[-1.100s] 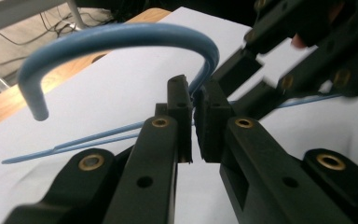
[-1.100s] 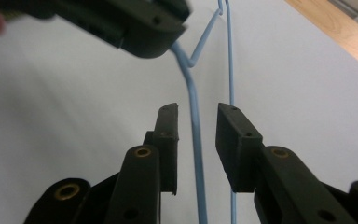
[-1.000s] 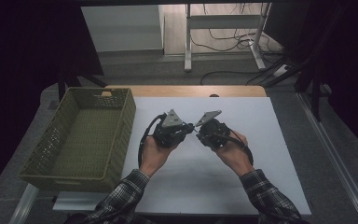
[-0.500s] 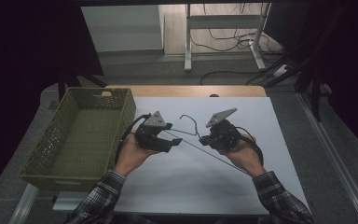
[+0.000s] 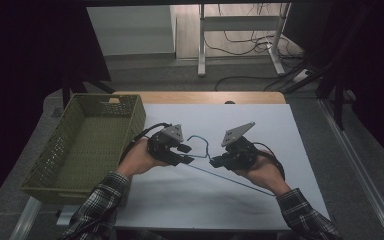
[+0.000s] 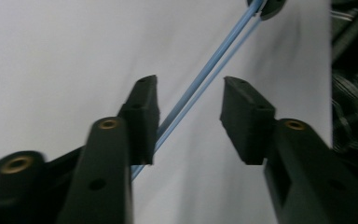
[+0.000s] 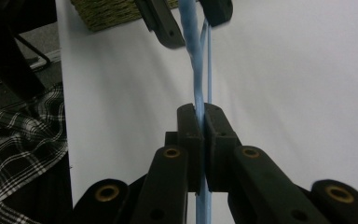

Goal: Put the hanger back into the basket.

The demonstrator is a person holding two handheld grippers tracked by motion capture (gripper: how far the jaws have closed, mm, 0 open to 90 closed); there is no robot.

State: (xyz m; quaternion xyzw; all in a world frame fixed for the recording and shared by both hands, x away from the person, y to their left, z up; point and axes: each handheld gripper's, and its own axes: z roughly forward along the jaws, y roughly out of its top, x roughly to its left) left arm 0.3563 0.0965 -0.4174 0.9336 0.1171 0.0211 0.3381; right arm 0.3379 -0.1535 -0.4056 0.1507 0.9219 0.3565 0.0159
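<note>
Right gripper: my jaws are closed on the blue cord.
Left gripper: jaws open around the cord, not clamping.
Basket: empty, so I judge nothing is stored yet.

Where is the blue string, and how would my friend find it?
Find the white table beside the green basket. Between the two black tongs held above it runs the blue cord. It is the only thin, light-blue thing there, pinched by the right tongs.
</note>
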